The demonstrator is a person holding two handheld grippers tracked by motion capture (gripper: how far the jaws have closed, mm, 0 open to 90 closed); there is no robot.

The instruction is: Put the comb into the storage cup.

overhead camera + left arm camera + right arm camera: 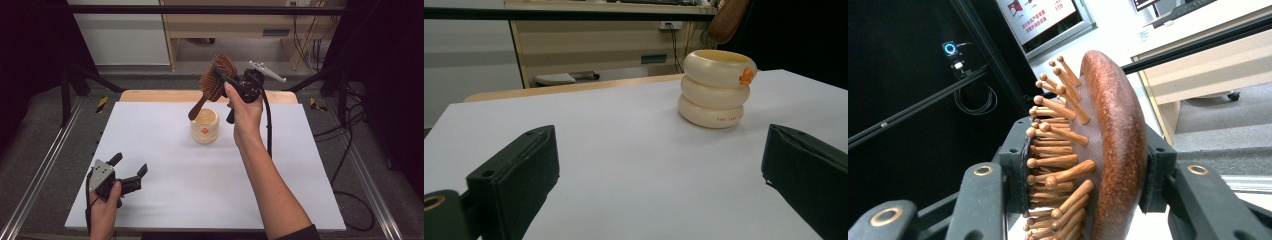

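Right gripper (223, 80) is clamped on the head of the brown wooden hairbrush with peg bristles (218, 76) and holds it in the air, the handle end slanting down to just above the mouth of the cream ribbed ceramic cup w/ small orange mark (205, 126) in the middle of the white table (200, 175). Left gripper (130, 169) rests near the front-left corner, jaws wide apart, holding nothing. Judging from this, the pick-up is done and what is left is prob. to lower the handle into the cup and let go; it is not yet inside.

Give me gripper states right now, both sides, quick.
Left gripper: open, holding nothing, low over the table.
Right gripper: shut on the wooden hairbrush, raised above the cream cup.
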